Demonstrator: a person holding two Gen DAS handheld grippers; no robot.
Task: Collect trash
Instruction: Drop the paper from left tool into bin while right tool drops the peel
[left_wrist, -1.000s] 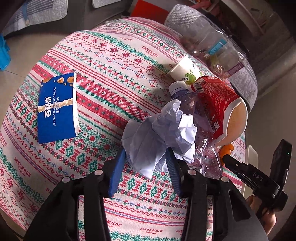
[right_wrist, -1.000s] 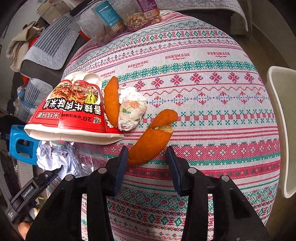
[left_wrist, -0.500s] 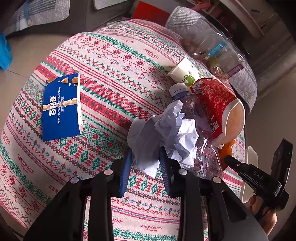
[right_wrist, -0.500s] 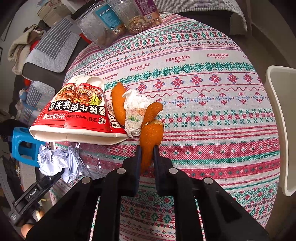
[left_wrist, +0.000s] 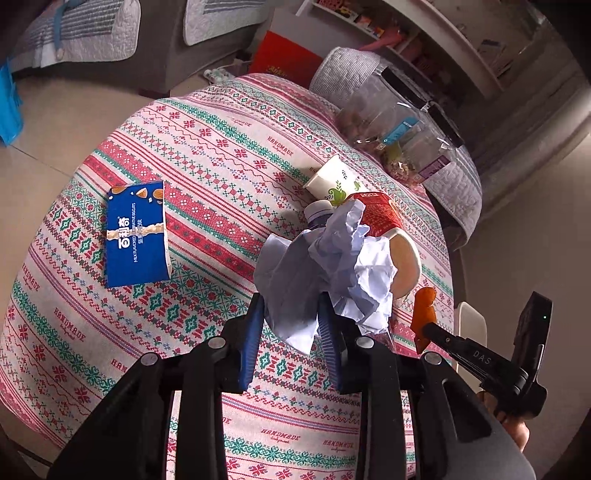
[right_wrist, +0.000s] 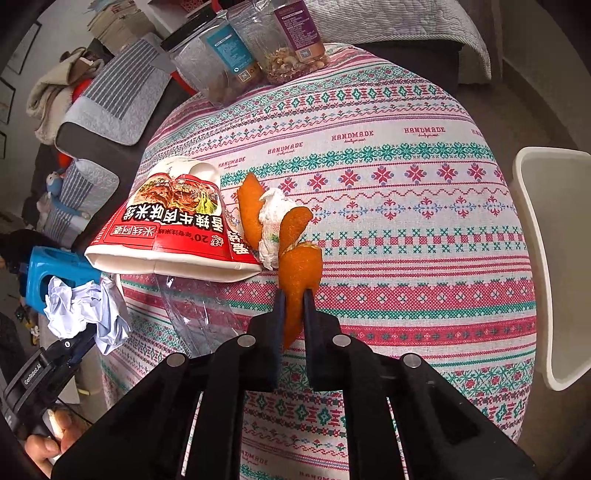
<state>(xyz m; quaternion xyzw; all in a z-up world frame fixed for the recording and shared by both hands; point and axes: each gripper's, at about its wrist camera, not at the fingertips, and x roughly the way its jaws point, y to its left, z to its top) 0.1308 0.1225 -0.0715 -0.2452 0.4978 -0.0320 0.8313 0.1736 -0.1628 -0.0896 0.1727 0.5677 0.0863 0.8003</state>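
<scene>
My left gripper (left_wrist: 291, 314) is shut on a crumpled white paper (left_wrist: 325, 266) and holds it lifted above the patterned tablecloth (left_wrist: 207, 162). My right gripper (right_wrist: 293, 295) is shut on a piece of orange peel (right_wrist: 300, 269), raised off the cloth; the same peel (left_wrist: 423, 308) shows in the left wrist view. On the table lie a red noodle tub (right_wrist: 173, 229) on its side, a second orange peel (right_wrist: 248, 210), a balled tissue (right_wrist: 275, 218), a crushed clear bottle (right_wrist: 192, 310), a paper cup (left_wrist: 334, 182) and a blue biscuit box (left_wrist: 136, 232).
Clear snack jars (right_wrist: 251, 55) stand at the table's far edge. A white chair (right_wrist: 557, 258) stands by the right side, a blue stool (right_wrist: 48, 269) on the floor to the left. Sofas with grey cushions (left_wrist: 85, 33) lie beyond. A hand (right_wrist: 48, 443) holds the left gripper.
Both grippers closed, the left on the crumpled paper, the right on the orange peel. Each then rose, lifting its piece off the cloth.
</scene>
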